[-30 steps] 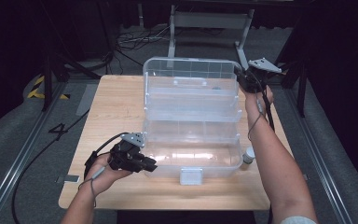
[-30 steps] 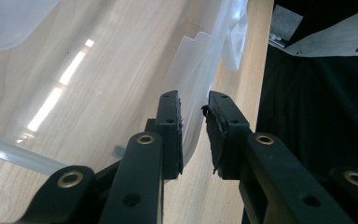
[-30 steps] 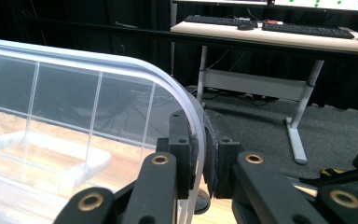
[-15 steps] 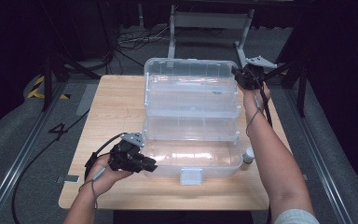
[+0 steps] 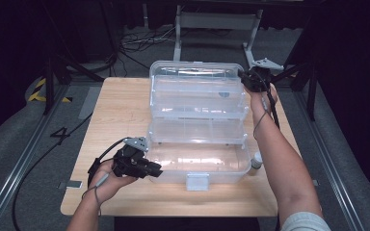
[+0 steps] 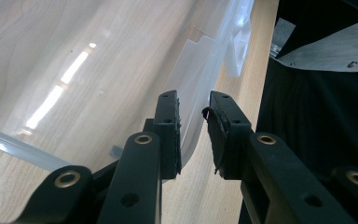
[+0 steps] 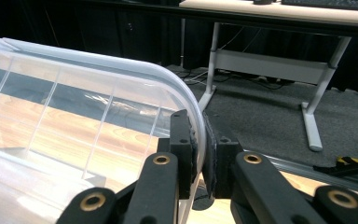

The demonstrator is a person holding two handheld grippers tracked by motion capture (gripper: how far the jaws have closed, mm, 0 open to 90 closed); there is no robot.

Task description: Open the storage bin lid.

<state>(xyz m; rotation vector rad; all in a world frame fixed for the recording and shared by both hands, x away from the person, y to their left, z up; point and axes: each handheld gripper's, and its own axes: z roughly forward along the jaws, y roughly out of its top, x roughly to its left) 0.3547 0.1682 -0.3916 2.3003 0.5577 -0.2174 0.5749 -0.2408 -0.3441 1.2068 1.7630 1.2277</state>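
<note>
Clear tiered box stood open mid-table. Lid rim clamped by right gripper, carried slightly inward since earlier frames; closing apparently begun. Base wall held between left gripper pads, seemingly pinched; hand unmoved.

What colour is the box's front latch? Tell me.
Translucent white latch, like the clear box; the high view shows it best.

The left gripper lies level, jaws narrowly apart; the right gripper, arm outstretched, is clamped tight.
</note>
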